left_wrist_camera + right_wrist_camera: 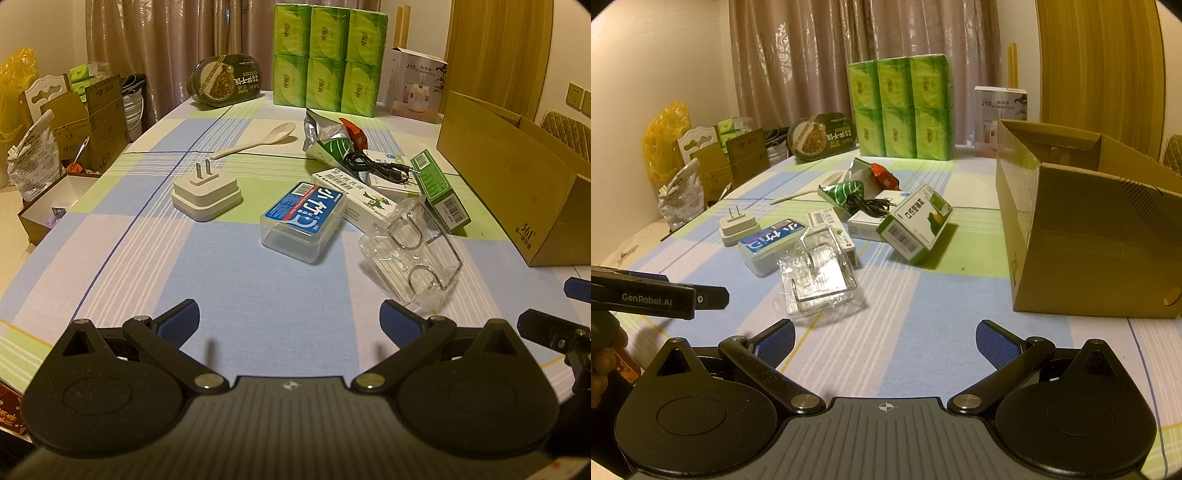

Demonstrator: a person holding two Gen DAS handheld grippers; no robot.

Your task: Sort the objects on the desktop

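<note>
I see a table point(110, 236) with a cloth of blue, green and white squares. Behind it hang long brown curtains point(798, 62). The wall point(657, 55) on the left is pale and plain. On the right is a tall wooden door point(1097, 66), with light switches point(579, 96) on the wall beside it. The back of a padded chair point(567, 131) peeks up at the right. The light is warm and yellow.
</note>
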